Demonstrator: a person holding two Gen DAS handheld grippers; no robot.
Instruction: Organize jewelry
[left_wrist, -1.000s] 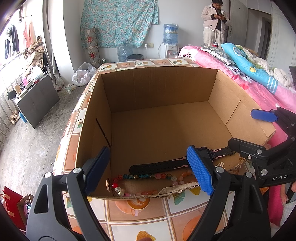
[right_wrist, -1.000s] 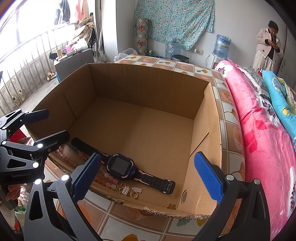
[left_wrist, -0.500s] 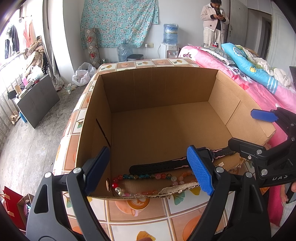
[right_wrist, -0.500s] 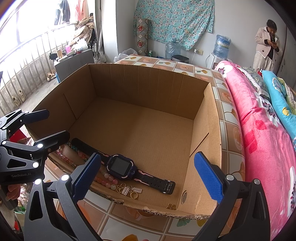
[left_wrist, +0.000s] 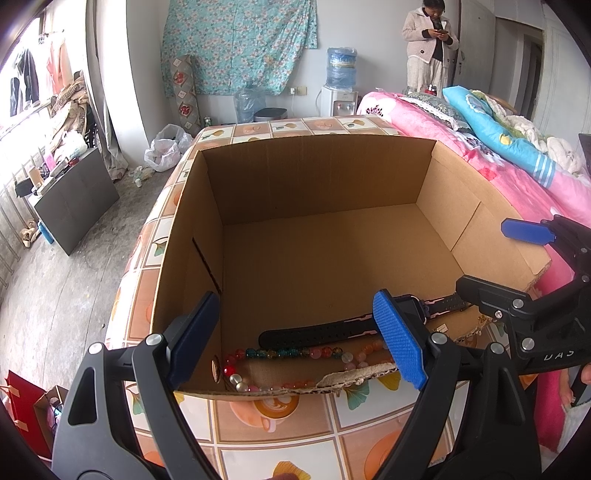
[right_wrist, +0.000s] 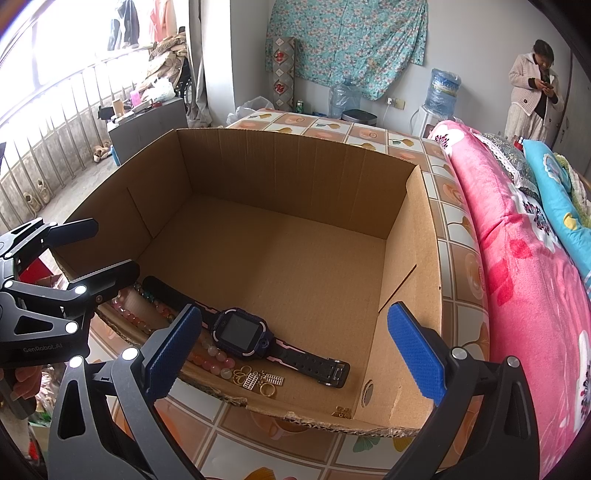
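Jaws wide; left gripper (right_wrist: 85, 247) marked "GenRobot.AI", possibly.

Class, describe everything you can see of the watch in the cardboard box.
The watch is a dark purple-blue smartwatch with a square black, unlit screen and a black strap with pink edging, holes and a buckle at the end. It lies flat, face up and unbuckled, strap stretched out, on the floor of the cardboard box near its low front wall. Its case touches the bead bracelet; no gripper touches it.
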